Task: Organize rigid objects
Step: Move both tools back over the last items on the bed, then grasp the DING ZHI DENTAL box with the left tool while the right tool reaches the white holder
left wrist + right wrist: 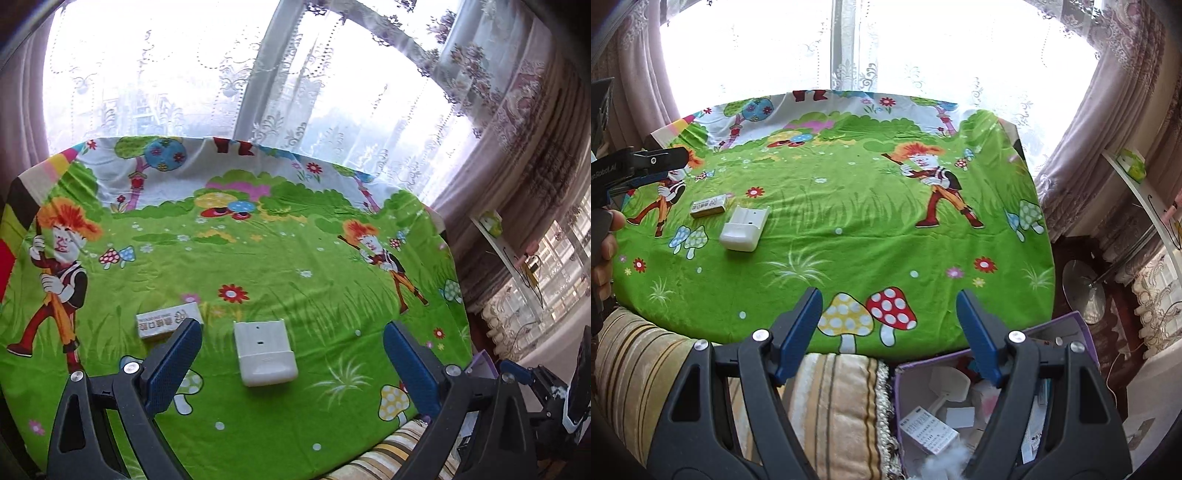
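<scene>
A white plastic case (264, 352) lies on the green cartoon tablecloth (295, 258), between and just ahead of the open fingers of my left gripper (291, 332). A small white printed box (168, 320) lies left of it, partly behind the left finger. In the right wrist view the case (744, 227) and the box (708, 205) lie at the table's left, near the left gripper (661, 162). My right gripper (888, 301) is open and empty, above the table's near edge.
A purple box (960, 410) holding cartons and white pieces sits below the table's near right edge. A striped cushion (827, 413) lies beside it. Curtains and a window stand behind the table. A shelf (1137, 192) is at right.
</scene>
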### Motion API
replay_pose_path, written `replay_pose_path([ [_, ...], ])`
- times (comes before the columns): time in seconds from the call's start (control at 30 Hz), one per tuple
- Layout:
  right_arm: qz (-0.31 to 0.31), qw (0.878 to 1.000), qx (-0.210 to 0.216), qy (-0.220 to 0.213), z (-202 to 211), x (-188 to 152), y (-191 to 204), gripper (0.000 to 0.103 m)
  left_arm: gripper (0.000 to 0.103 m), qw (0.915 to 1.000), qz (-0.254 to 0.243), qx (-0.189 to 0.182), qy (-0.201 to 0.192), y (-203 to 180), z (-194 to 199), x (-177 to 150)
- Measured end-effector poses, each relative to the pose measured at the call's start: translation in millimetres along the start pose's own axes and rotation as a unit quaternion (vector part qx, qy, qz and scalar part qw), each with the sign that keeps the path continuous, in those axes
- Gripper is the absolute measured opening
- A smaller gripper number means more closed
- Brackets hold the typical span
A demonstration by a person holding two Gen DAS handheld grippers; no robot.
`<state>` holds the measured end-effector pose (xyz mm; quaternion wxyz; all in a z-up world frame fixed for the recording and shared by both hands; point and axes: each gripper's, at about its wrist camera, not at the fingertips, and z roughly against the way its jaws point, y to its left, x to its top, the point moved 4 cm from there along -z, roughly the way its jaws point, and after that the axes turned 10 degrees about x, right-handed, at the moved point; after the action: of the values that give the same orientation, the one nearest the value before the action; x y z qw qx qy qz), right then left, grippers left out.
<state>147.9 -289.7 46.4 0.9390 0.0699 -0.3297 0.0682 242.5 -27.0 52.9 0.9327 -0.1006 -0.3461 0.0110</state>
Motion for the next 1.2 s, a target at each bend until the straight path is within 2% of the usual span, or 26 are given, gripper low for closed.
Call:
replay_pose_path([
  [0.23,0.017,0.999,0.040,-0.005,-23.2,37.1,46.5,0.079,0.100,0.9932,0.082,0.068,0.046,65.1,-33.3,7.8],
  [0.33,0.016,0.998,0.057,-0.006,-36.9,49.6,65.0,0.083,0.100,0.9891,0.102,0.081,0.068,81.0,-51.3,5.8],
  [0.5,-0.005,0.997,0.081,0.013,-69.2,62.0,86.0,0.084,0.100,0.9820,0.118,0.109,0.100,98.1,-85.7,-1.7],
  [0.67,-0.032,0.995,0.086,0.038,-104.8,65.6,96.2,0.088,0.100,0.9737,0.129,0.140,0.126,109.4,-117.9,-11.5],
  [0.83,-0.038,0.993,0.094,0.062,-134.3,62.0,110.1,0.088,0.100,0.9686,0.133,0.160,0.137,111.1,-133.3,-16.1],
  [1.03,-0.034,0.991,0.104,0.083,-159.7,51.9,124.2,0.089,0.101,0.9677,0.122,0.166,0.146,104.3,-146.2,-19.8],
  [1.2,-0.025,0.990,0.106,0.088,-172.7,47.9,129.2,0.090,0.102,0.9652,0.098,0.197,0.141,101.7,-155.6,-22.1],
])
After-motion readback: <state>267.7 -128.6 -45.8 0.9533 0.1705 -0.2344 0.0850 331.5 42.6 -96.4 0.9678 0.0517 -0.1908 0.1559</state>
